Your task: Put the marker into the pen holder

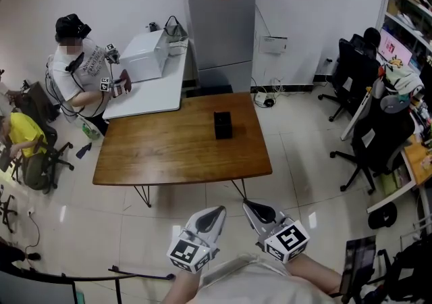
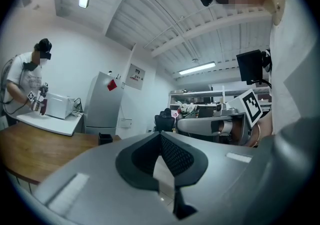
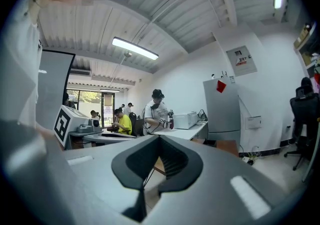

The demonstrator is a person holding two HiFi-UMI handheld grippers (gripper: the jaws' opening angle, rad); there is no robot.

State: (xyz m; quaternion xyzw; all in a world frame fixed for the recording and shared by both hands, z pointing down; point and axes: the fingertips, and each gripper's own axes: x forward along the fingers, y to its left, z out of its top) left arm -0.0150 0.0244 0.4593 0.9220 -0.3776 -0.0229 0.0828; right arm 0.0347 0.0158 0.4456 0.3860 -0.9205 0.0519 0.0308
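Observation:
A black pen holder (image 1: 223, 125) stands upright on the brown wooden table (image 1: 155, 154), right of its middle. The left gripper view shows the same pen holder (image 2: 105, 139) small and far off on the table. No marker shows in any view. My left gripper (image 1: 216, 213) and right gripper (image 1: 250, 207) are held low, close to my body, over the floor in front of the table's near edge. Both point toward the table. The left gripper (image 2: 160, 136) has its jaws together with nothing between them, and so does the right gripper (image 3: 159, 139).
A white table (image 1: 152, 90) with a white box stands behind the wooden one; a person (image 1: 81, 66) works there with grippers. A grey cabinet (image 1: 221, 26) stands at the back wall. Black office chairs (image 1: 374, 140) and desks crowd the right side. Another person (image 1: 17, 130) in yellow sits at the far left.

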